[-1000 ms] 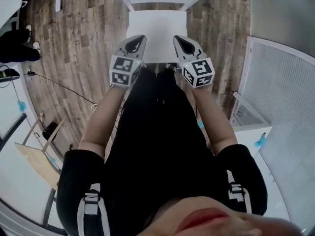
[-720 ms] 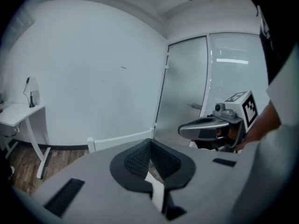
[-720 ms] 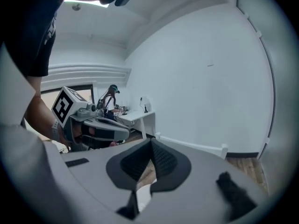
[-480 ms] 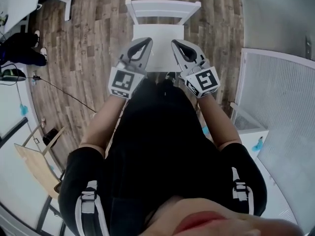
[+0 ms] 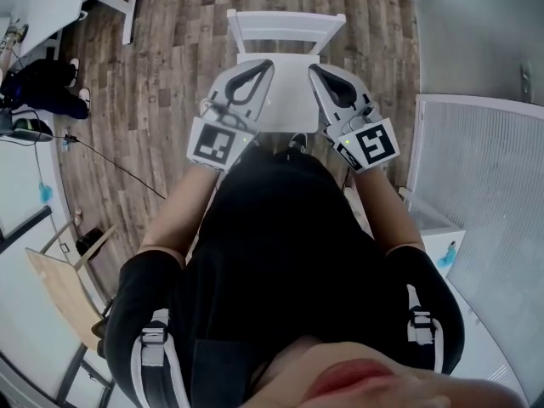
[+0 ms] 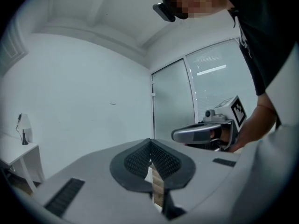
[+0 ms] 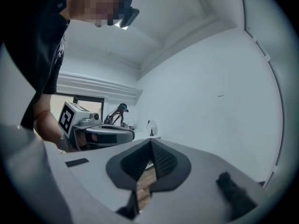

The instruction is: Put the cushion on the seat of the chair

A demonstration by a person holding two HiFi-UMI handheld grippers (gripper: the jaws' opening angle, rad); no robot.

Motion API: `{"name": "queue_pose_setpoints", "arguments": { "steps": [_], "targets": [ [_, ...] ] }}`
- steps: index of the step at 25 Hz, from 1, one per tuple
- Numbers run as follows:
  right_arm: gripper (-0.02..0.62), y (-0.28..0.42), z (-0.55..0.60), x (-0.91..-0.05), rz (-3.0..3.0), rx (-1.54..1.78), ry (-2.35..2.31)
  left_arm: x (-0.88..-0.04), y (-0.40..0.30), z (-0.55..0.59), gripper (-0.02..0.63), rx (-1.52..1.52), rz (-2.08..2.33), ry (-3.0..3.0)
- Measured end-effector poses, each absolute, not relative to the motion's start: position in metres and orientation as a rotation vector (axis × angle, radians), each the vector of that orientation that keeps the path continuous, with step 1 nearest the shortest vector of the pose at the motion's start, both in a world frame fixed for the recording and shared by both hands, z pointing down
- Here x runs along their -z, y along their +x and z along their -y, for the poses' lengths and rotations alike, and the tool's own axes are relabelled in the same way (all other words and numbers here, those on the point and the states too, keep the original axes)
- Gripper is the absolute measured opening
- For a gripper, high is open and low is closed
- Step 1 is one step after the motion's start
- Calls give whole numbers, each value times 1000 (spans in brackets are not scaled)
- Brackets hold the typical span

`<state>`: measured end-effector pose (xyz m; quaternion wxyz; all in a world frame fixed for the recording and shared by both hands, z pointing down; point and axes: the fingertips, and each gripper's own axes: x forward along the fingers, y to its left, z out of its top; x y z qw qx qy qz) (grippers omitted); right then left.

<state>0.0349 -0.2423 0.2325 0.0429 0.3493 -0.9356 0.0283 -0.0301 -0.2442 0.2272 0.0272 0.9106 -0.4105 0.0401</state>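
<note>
Head view: both tongs (image 5: pixel 264 64) (image 5: pixel 315 70) have risen.

White chair (image 5: pixel 291 90), brown wood-plank floor (image 5: pixel 161 66)

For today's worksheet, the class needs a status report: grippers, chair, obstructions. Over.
Left gripper shut, empty. Right gripper shut, empty. Both above white chair; no cushion made out. No obstruction seen.
</note>
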Motion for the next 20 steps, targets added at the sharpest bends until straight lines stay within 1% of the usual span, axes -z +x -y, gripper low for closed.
{"name": "queue_pose_setpoints", "arguments": {
  "steps": [5, 20],
  "targets": [
    [15, 32, 244, -217, 2884, -38, 1055, -219, -26, 244, 11, -97, 1256, 2817],
    [15, 28, 243, -218, 2895, -19, 1044, -217, -24, 246, 11, -99, 1248, 2841]
  ]
}}
